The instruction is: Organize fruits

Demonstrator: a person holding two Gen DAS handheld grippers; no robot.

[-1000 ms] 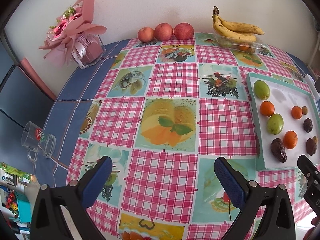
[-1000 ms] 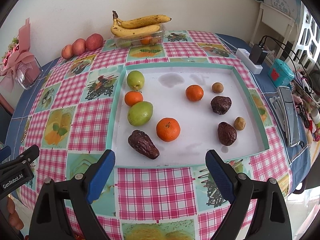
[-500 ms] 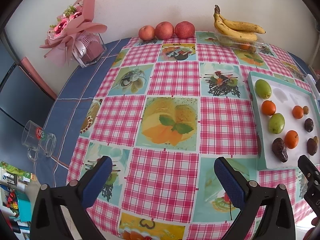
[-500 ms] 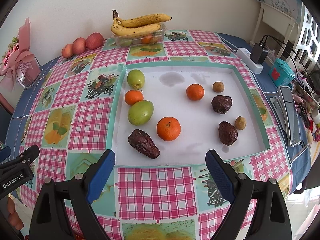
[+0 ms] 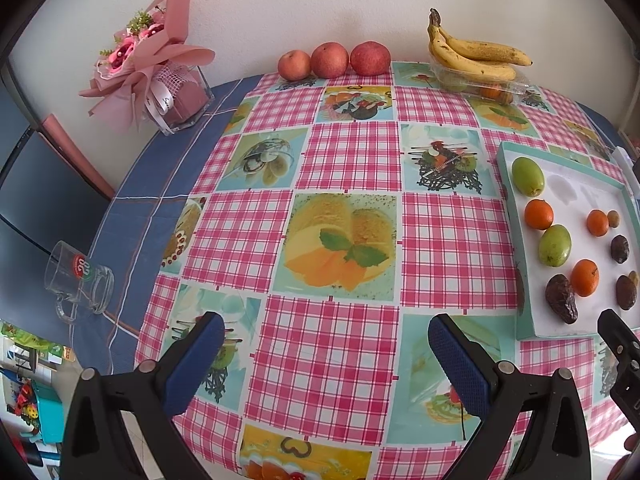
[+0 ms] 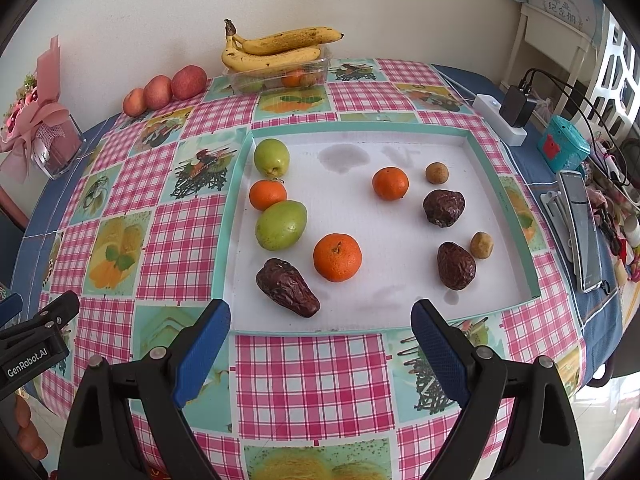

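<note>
Orange fruit — just beyond open right hand-held gripper.

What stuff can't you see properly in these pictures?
- Fruit in the clear box under the bananas: both views, blurred by plastic and covered by the bananas; only an orange shape shows.
- Tray: left view, its right side is cut off by the picture's edge and the right gripper.
- Small brown fruit: left view, half hidden behind a wrinkled dark one.
- Bouquet: right view, cut off at the left edge.
</note>
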